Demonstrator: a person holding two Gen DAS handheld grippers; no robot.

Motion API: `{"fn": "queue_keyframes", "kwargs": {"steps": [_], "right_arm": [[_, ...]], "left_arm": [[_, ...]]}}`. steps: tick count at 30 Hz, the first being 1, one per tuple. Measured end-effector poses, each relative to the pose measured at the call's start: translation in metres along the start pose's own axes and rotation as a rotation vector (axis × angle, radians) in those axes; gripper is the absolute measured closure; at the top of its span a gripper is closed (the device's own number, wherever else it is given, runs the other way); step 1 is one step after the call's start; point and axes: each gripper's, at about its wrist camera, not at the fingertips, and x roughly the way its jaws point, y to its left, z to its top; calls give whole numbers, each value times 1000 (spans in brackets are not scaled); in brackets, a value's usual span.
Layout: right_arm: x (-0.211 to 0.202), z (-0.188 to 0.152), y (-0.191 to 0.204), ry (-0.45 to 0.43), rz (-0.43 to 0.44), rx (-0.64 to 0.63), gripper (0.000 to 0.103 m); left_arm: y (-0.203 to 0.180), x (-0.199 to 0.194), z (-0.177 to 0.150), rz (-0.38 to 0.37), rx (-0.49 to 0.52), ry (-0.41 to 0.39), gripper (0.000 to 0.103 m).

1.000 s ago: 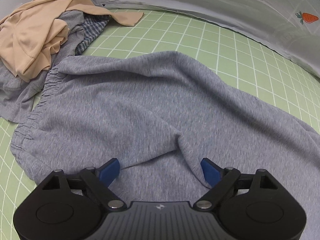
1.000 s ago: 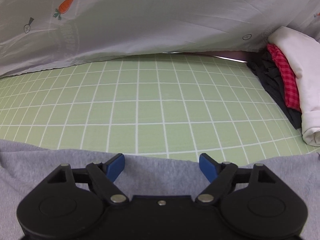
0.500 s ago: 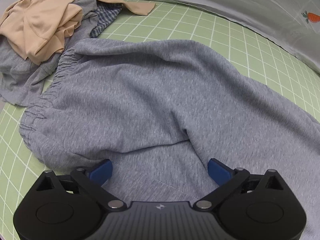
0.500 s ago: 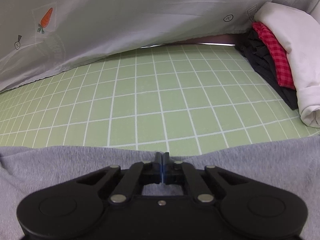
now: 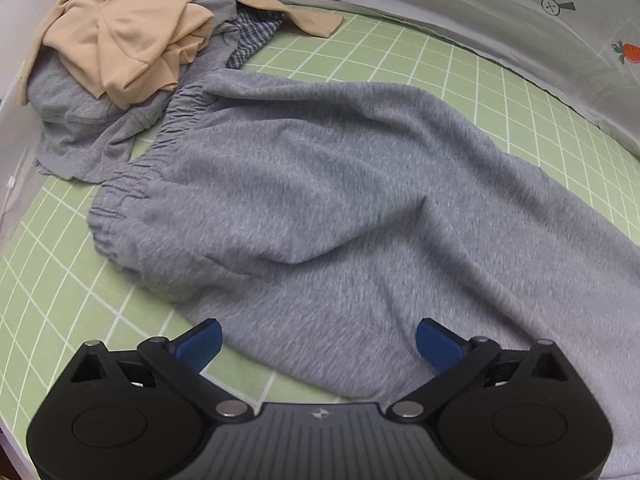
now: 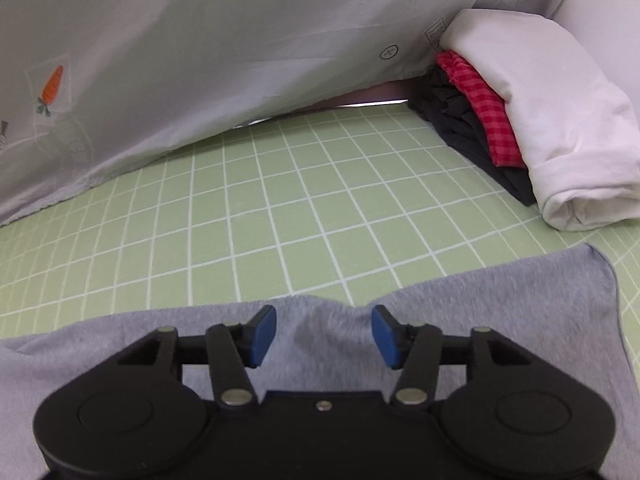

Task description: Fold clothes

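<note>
Now right gripper fingers spread again after pinching shut on the grey pants edge; hem dropped flat, left gripper wide open, fold pending.

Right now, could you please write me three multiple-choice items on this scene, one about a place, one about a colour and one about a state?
1. Where does the folded stack lie in the right wrist view?
A. far right of the mat
B. far left of the mat
C. on the grey trousers

2. What colour is the garment on top of the unfolded pile?
A. red
B. beige
C. black

3. How does the right gripper stand?
A. shut on the trousers
B. shut on nothing
C. open

Answers:
1 A, the stack sits at the right edge of the green mat.
2 B, beige cloth tops the pile.
3 C, grey trousers show between its separated blue pads.
</note>
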Motion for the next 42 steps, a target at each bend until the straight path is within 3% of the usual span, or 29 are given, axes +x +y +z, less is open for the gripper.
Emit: {"fn": "queue_keyframes", "kwargs": {"steps": [2, 7, 13, 17, 22, 29, 33, 38, 42], "right_arm": [[-22, -14, 0, -9, 19, 12, 22], [-62, -58, 13, -30, 28, -55, 1], [-80, -96, 34, 11, 124, -66, 0], [-89, -117, 50, 21, 167, -73, 0], [-101, -134, 79, 21, 135, -42, 0], [-123, -167, 154, -9, 37, 44, 0], [-136, -190, 207, -17, -19, 73, 1], [-146, -201, 253, 5, 6, 100, 19], [-142, -205, 279, 27, -10, 71, 27]], "left_arm": [[3, -15, -11, 5, -8, -21, 1], [13, -45, -39, 44, -25, -61, 1], [33, -75, -61, 99, -70, -89, 1], [52, -83, -65, 97, -62, -98, 1], [83, -70, -48, 64, -44, -107, 1], [125, -31, 3, -43, 94, -132, 3], [141, -11, 30, -101, 159, -117, 12], [151, 11, 54, -175, 186, -73, 16], [140, 27, 59, -199, 274, -62, 17]]}}
